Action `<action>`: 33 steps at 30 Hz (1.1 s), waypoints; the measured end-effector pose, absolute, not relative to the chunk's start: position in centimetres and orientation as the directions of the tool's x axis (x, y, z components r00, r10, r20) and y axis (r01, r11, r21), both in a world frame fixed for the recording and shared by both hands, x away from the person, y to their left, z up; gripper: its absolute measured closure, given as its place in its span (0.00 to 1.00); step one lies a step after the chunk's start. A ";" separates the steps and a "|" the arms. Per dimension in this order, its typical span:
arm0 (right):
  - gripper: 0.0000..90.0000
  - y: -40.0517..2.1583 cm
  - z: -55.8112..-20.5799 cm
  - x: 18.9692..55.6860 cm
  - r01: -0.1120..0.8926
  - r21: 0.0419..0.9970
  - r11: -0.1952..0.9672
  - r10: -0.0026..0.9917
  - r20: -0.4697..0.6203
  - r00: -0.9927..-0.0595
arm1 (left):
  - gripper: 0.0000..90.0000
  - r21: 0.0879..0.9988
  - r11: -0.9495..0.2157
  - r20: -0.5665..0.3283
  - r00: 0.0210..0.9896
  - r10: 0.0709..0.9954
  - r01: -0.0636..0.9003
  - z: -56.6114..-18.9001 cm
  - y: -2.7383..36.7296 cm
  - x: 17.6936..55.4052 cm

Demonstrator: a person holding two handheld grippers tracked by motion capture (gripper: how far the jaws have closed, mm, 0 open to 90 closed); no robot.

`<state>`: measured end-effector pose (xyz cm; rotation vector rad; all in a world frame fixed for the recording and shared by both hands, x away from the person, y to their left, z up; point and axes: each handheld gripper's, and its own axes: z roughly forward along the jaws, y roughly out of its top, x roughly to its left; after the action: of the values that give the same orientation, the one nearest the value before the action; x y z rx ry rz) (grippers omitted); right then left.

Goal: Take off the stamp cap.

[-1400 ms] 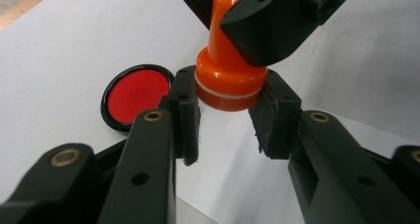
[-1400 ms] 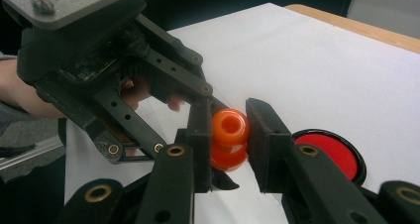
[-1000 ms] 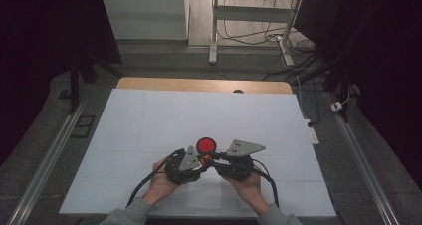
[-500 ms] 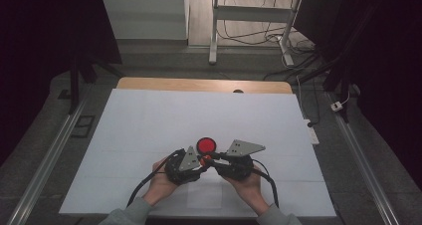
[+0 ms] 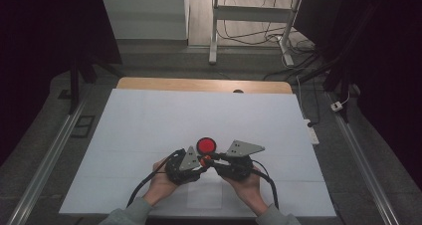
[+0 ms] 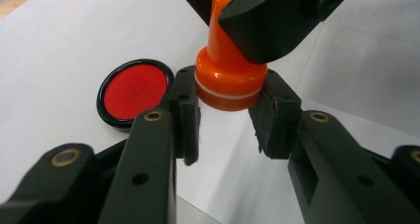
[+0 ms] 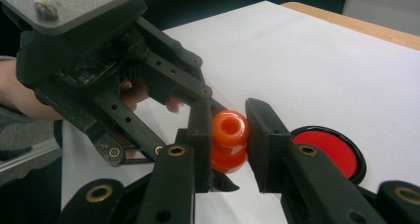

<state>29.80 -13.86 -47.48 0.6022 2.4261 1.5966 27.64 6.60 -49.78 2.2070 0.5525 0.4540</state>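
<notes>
A small orange stamp (image 5: 203,160), with a wide base and a narrower neck, hangs just above the white sheet between both grippers. My left gripper (image 6: 225,110) is shut on its wide base (image 6: 227,80). My right gripper (image 7: 229,135) is shut on its rounded handle end (image 7: 230,130). In the high view the left gripper (image 5: 200,164) and the right gripper (image 5: 207,159) meet tip to tip near the table's front middle. A round red pad in a black rim (image 5: 206,146) lies flat on the sheet just beyond them, and it also shows as the red pad (image 6: 132,91) and the red pad (image 7: 328,151).
The white sheet (image 5: 199,115) covers the table, with a wooden edge (image 5: 199,84) at the back. Metal rails run along both sides. A white power strip (image 5: 312,133) lies off the right edge. Cables trail from both grippers toward the front.
</notes>
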 end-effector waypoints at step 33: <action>0.81 -14.1 -48.3 29.9 0.260 0.913 0.313 0.424 0.111 -0.899 | 0.73 0.751 -0.614 0.145 0.845 0.515 0.245 -50.2 6.5 27.7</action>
<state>29.92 -14.05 -48.27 0.6356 2.4208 1.6392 27.69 6.49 -50.18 2.2461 0.5501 0.4486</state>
